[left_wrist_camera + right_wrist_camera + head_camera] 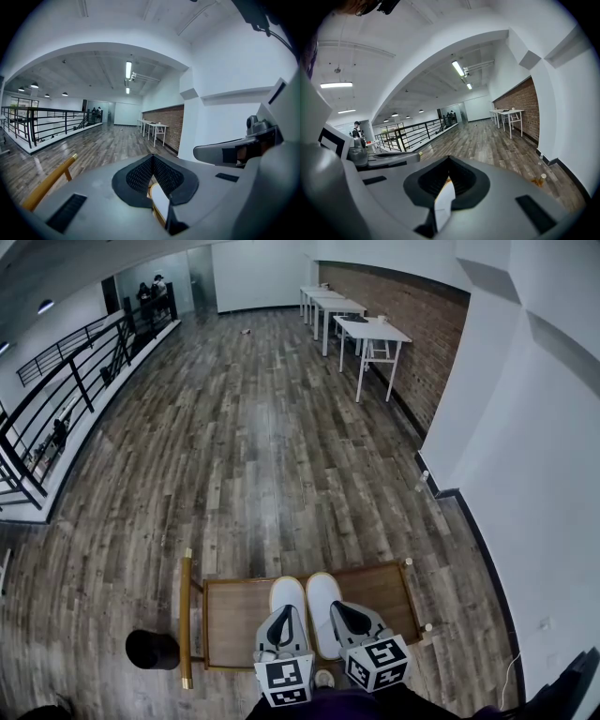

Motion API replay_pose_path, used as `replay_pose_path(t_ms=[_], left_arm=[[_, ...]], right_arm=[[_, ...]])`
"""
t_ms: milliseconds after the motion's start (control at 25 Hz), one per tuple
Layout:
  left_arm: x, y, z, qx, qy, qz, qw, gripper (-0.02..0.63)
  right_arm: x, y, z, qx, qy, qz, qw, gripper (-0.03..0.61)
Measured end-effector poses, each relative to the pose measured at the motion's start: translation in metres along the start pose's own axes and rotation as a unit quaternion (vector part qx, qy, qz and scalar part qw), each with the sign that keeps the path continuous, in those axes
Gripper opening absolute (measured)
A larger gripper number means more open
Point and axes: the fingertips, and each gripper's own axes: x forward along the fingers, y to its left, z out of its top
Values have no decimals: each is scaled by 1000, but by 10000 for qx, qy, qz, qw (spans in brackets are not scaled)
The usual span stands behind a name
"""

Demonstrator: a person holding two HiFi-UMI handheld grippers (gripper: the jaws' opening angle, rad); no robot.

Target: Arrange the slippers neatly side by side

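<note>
Two white slippers, the left slipper (287,596) and the right slipper (322,599), lie touching side by side at the middle of the low wooden table (234,615), toes toward its far edge. The left gripper (287,611) and right gripper (337,608) hover over their heels by the near edge, fingers pressed together and holding nothing.

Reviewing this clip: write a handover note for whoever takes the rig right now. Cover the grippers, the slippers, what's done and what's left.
Left gripper: jaws shut, nothing clamped, over the heel end of the left slipper.
Right gripper: jaws shut, nothing clamped, over the heel end of the right slipper.
Slippers: both white, on the wooden table, close side by side, toes pointing away.
Done: the pair looks lined up.
Left: the grippers hide the heels, so check those ends, then probably just lift both grippers clear.
</note>
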Motion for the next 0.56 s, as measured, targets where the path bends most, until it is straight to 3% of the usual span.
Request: replay_pose_path(t_ms=[560], left_arm=[[2,-1,0,-24,22,24,10000,1]], right_arm=[[1,-2,0,-25,43,33,10000,-2]])
